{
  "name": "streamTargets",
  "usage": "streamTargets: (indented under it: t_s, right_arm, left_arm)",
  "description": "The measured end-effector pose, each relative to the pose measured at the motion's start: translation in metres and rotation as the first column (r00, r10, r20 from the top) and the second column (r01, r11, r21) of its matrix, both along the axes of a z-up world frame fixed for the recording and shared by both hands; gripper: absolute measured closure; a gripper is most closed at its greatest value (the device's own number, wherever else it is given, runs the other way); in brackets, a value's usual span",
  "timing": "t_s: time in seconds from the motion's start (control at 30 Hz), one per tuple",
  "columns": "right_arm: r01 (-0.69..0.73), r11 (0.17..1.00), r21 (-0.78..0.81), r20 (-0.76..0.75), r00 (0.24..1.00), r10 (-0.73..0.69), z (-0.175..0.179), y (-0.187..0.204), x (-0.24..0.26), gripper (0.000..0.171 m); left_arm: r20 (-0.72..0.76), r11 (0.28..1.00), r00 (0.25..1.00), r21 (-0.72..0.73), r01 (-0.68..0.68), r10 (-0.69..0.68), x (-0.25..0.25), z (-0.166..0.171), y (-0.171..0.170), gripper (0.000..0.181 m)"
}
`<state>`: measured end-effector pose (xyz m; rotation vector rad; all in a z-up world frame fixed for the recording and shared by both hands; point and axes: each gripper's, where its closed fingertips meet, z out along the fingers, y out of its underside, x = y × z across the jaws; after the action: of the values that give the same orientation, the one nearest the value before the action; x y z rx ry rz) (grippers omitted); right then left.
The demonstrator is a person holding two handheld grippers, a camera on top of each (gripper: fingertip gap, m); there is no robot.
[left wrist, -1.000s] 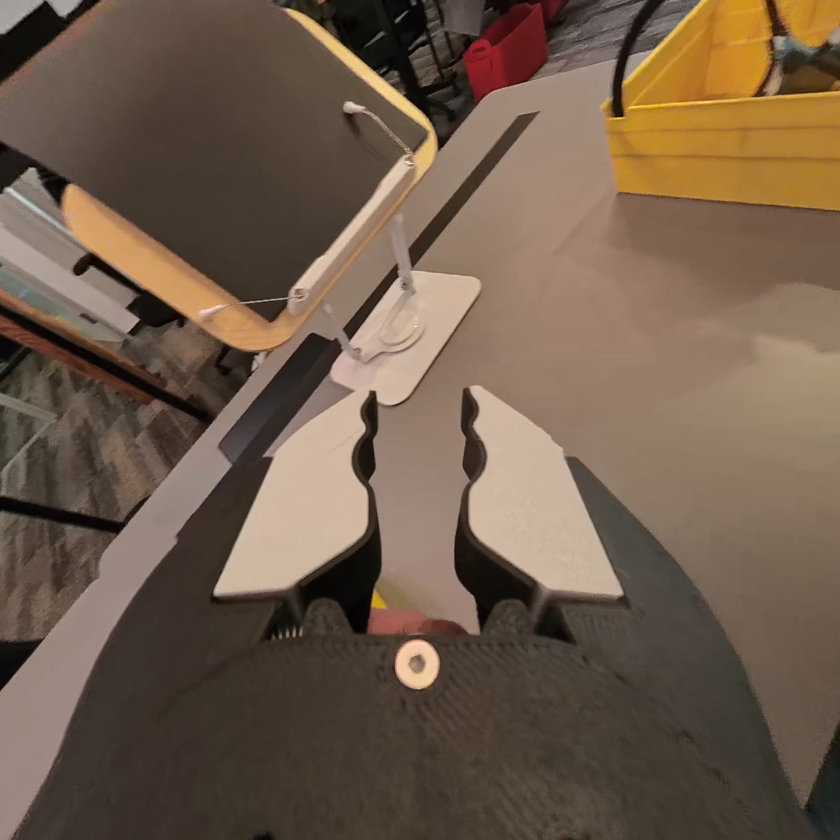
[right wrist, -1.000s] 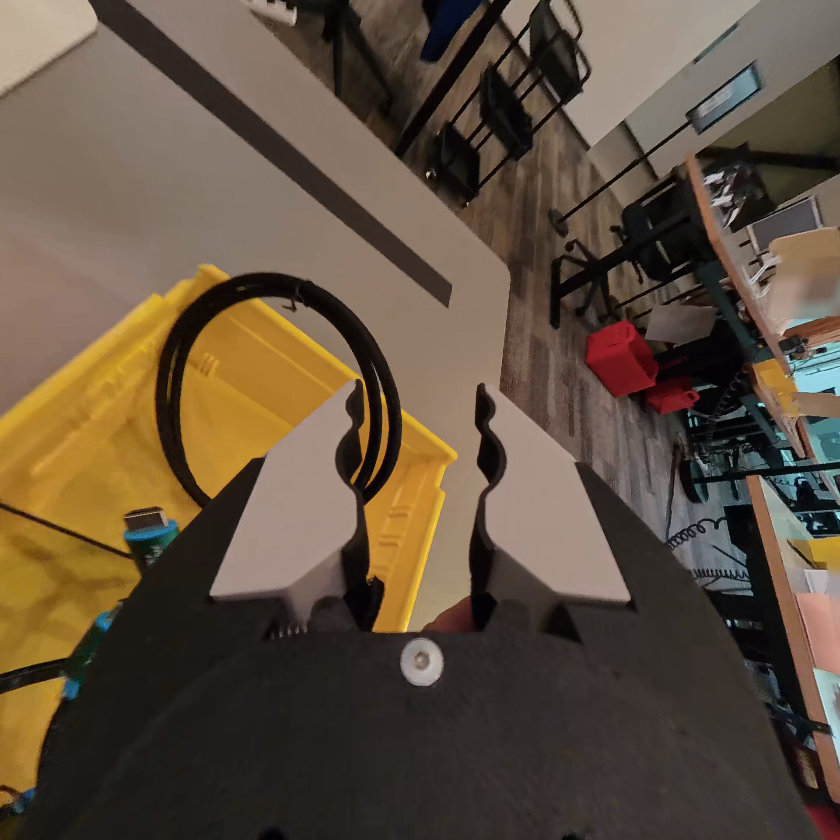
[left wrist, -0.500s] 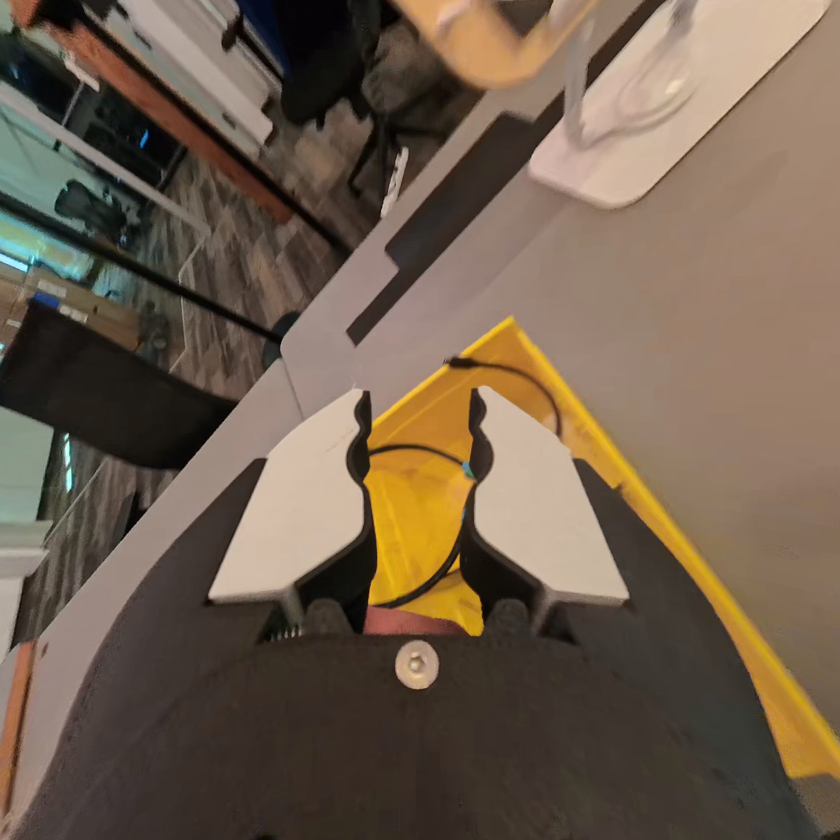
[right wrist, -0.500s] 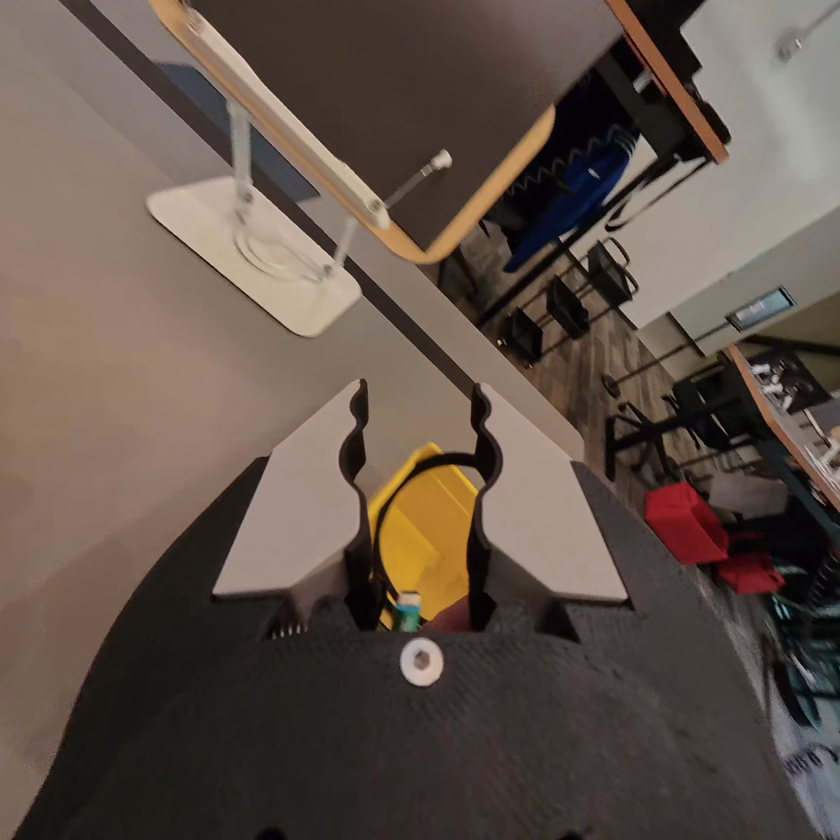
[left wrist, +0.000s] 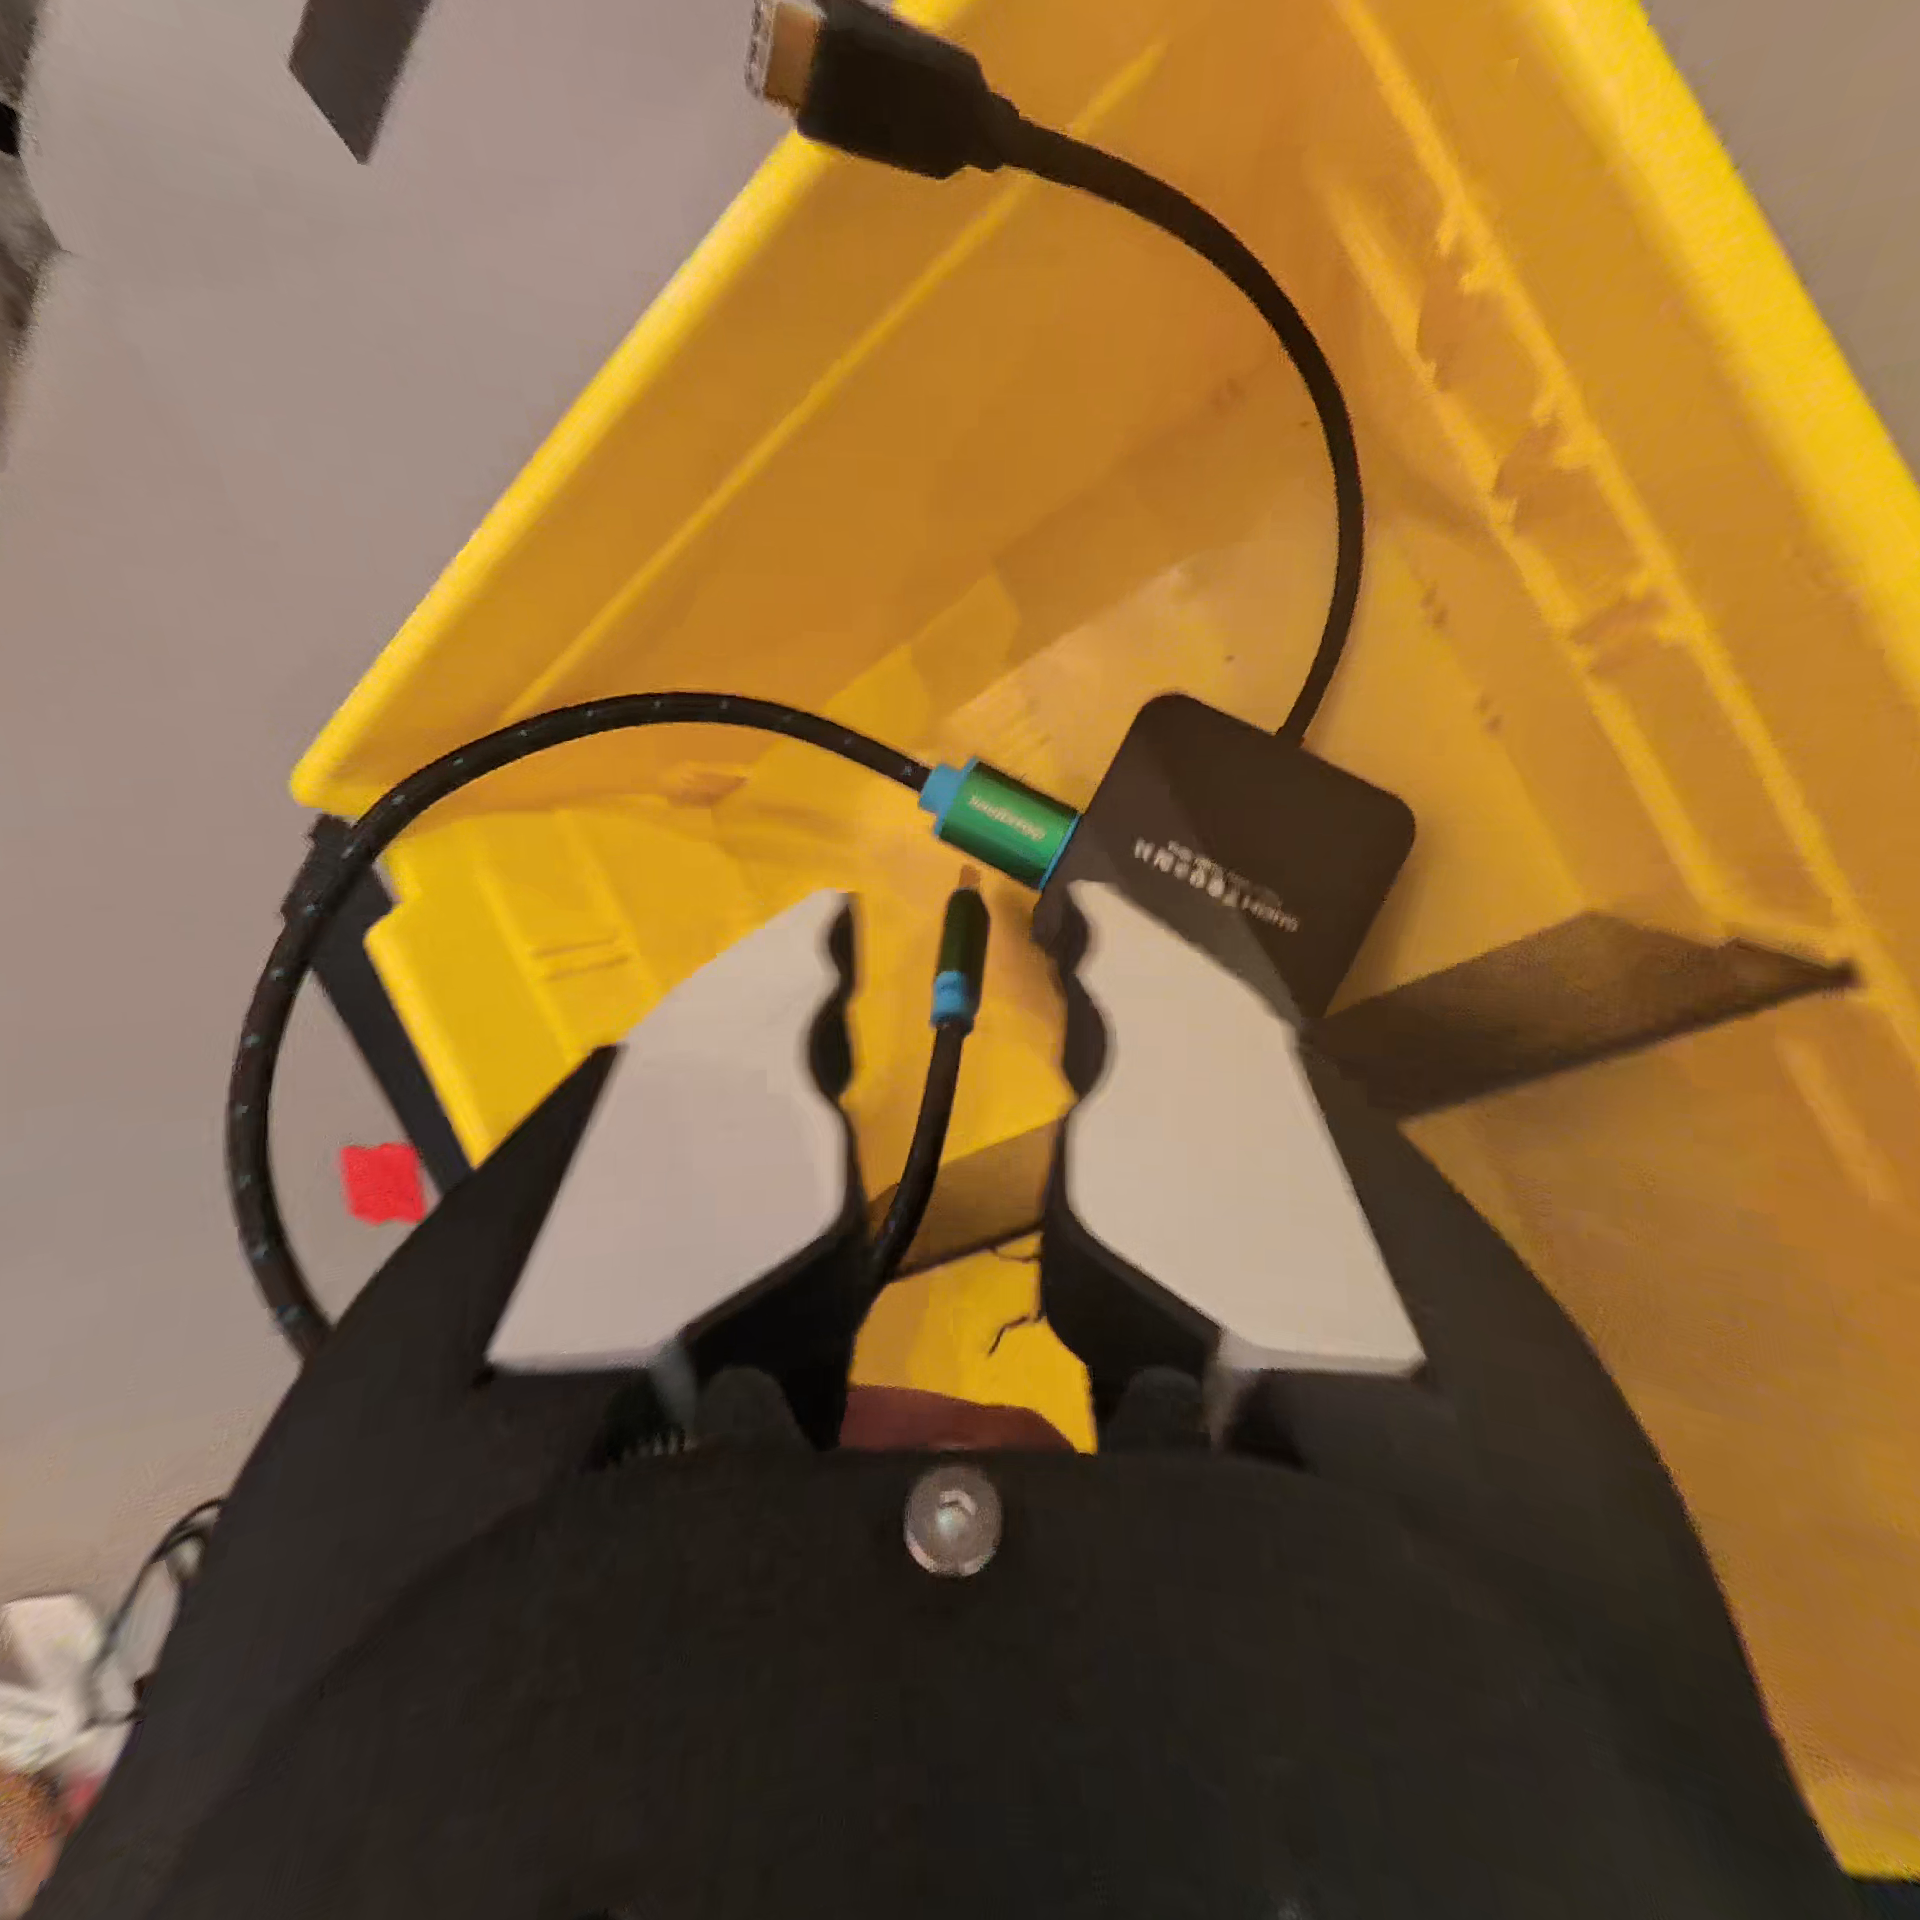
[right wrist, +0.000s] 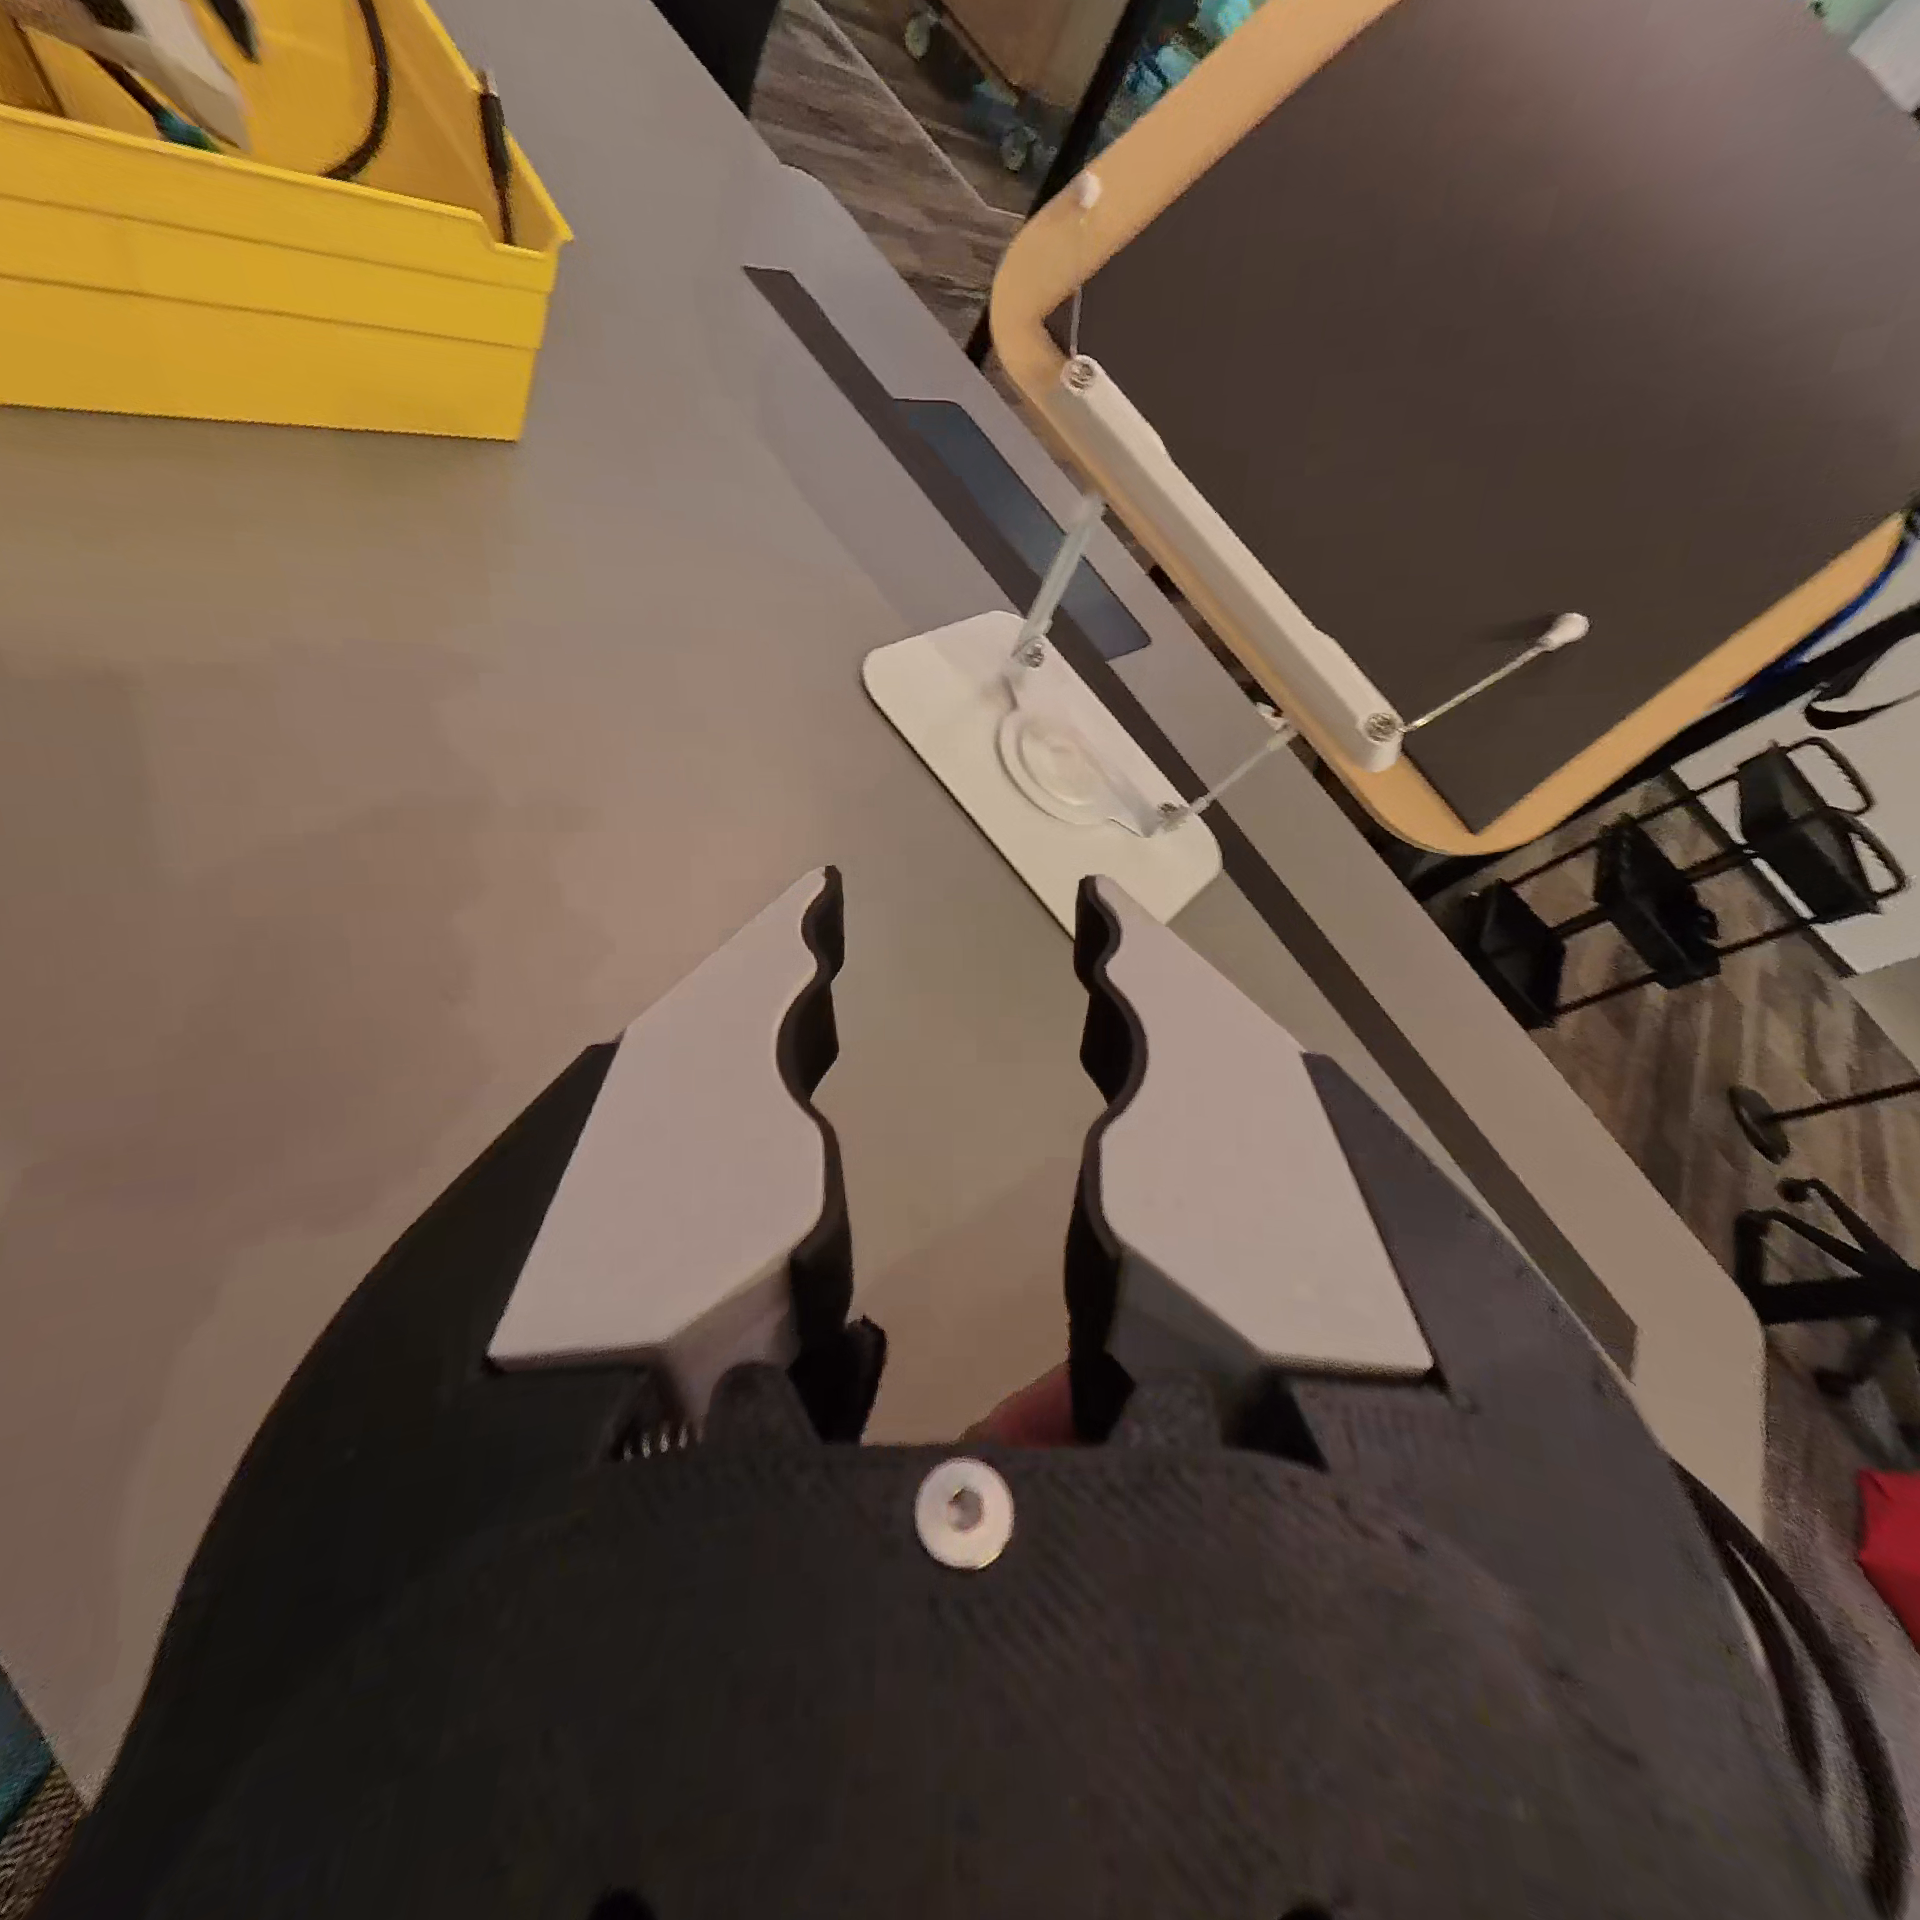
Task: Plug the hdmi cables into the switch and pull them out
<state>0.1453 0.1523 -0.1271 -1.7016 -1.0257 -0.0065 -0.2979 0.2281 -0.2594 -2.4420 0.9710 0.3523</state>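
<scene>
Left gripper: my jaws stand spread over the near part of the bin, pinching nothing; the view is somewhat blurred.
Loose plug: green shell with a blue collar, lying between my left fingers without touching either; its black lead runs back under the gripper.
Switch: small black box inside the bin, just past my left gripper's right fingertip.
Seated plug: a second green plug with a blue collar, pushed into the switch's left side; its braided cable loops left over the bin's edge.
Switch lead: black cable leaving the far side of the switch, arcing to a black connector with a gold tip at the far rim.
Bin: yellow, on the grey table.
Right gripper: my jaws are spread, nothing between them, above bare table well apart from the bin, which lies far left in this view.
Stand: white base plate just beyond my right fingertips, carrying a tilted dark board with a tan edge.
</scene>
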Motion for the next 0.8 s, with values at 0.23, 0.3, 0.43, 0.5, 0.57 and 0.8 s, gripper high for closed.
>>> streamTargets:
  t_s: [0.23, 0.3, 0.43, 0.5, 0.57, 0.8]
  right_arm:
    - [-0.038, 0.999, -0.03, 0.004, 0.999, 0.038, -0.009, -0.003, -0.017, 0.129]
    - [-0.045, 0.998, -0.035, 0.0, 0.999, 0.045, -0.011, -0.003, -0.021, 0.129]
    - [-0.058, 0.997, -0.048, -0.006, 0.998, 0.058, -0.016, -0.004, -0.027, 0.129]
    - [-0.069, 0.996, -0.055, -0.002, 0.998, 0.069, -0.02, -0.005, -0.029, 0.129]
    - [-0.08, 0.995, -0.062, 0.001, 0.997, 0.08, -0.023, -0.006, -0.032, 0.129]
    - [-0.127, 0.99, -0.064, -0.005, 0.992, 0.127, -0.026, -0.01, -0.052, 0.13]
  left_arm:
    - [0.022, 0.966, 0.992, -0.23, -0.119, 0.128, -0.002, -0.027, 0.022, 0.132]
    - [0.024, 0.949, 0.988, -0.284, -0.138, 0.151, -0.004, -0.035, 0.028, 0.138]
    - [0.046, 0.946, 0.985, -0.29, -0.145, 0.165, -0.004, -0.039, 0.035, 0.15]
    - [0.078, 0.961, 0.982, -0.234, -0.151, 0.173, -0.004, -0.031, 0.038, 0.155]
    - [0.085, 0.978, 0.985, -0.159, -0.133, 0.148, -0.005, -0.019, 0.039, 0.159]
    - [0.119, 0.989, 0.992, 0.138, -0.062, 0.045, 0.009, 0.057, 0.036, 0.176]
